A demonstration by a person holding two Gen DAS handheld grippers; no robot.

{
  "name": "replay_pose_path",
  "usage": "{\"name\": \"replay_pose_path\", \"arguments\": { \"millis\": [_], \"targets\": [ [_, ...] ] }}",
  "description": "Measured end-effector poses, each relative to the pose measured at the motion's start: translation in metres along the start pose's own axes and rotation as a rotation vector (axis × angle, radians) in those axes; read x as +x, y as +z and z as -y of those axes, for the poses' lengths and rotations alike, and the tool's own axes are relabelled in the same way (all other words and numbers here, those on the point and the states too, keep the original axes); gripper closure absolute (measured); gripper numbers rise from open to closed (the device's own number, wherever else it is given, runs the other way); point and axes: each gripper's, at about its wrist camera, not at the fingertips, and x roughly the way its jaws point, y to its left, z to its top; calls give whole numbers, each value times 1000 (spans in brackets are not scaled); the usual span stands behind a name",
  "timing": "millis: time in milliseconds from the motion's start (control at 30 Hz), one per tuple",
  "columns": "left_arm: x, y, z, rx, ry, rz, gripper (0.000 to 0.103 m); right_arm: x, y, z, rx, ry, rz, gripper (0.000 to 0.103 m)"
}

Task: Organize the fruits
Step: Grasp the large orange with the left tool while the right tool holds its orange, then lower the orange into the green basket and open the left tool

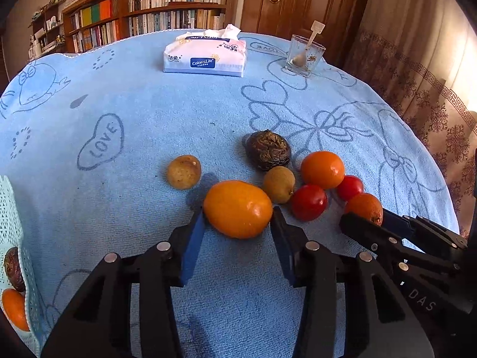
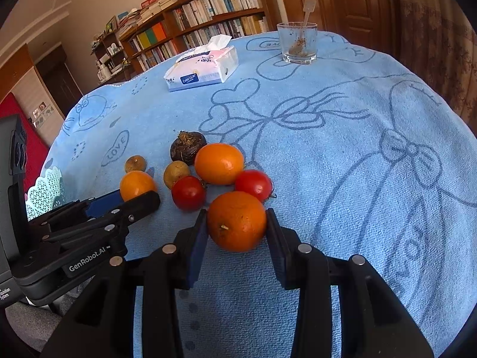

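Observation:
On the blue towel-covered table point(image 1: 134, 208), my left gripper point(image 1: 238, 217) is shut on an oval orange fruit point(image 1: 238, 208) that rests on the cloth. My right gripper point(image 2: 237, 223) is shut on a round orange point(image 2: 237, 220), which also sits on the cloth. Between and behind them lie another orange point(image 2: 219, 163), two red tomatoes point(image 2: 188, 193) point(image 2: 254, 185), two tan fruits point(image 1: 184, 172) point(image 1: 278, 184) and a dark wrinkled fruit point(image 1: 268, 149). A pale lattice basket point(image 1: 12, 223) at the far left holds a dark fruit point(image 1: 13, 268) and an orange point(image 1: 13, 308).
A tissue pack point(image 1: 205, 56) and a glass with a spoon point(image 1: 304, 55) stand at the table's far side. The table edge curves away on the right by a patterned curtain point(image 1: 432, 104). Behind the table are a bookshelf point(image 1: 149, 12) and a wooden door point(image 1: 298, 0).

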Motion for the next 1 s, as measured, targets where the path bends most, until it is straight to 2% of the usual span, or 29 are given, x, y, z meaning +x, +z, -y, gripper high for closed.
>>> {"name": "replay_pose_path", "arguments": {
  "millis": [300,633,800,1000],
  "targets": [
    [-29,-9,-14,-48,66,43,57,-5,-2,-8,-32,30,23,65],
    [-71,-13,-37,-105,126,134,57,-7,-4,-12,-50,35,37,65],
    [-92,-17,-59,-149,168,168,57,-9,-4,-14,-56,24,37,65],
    [-115,-26,-94,-212,233,202,57,-12,-5,-24,-62,55,20,65]
  ]
}}
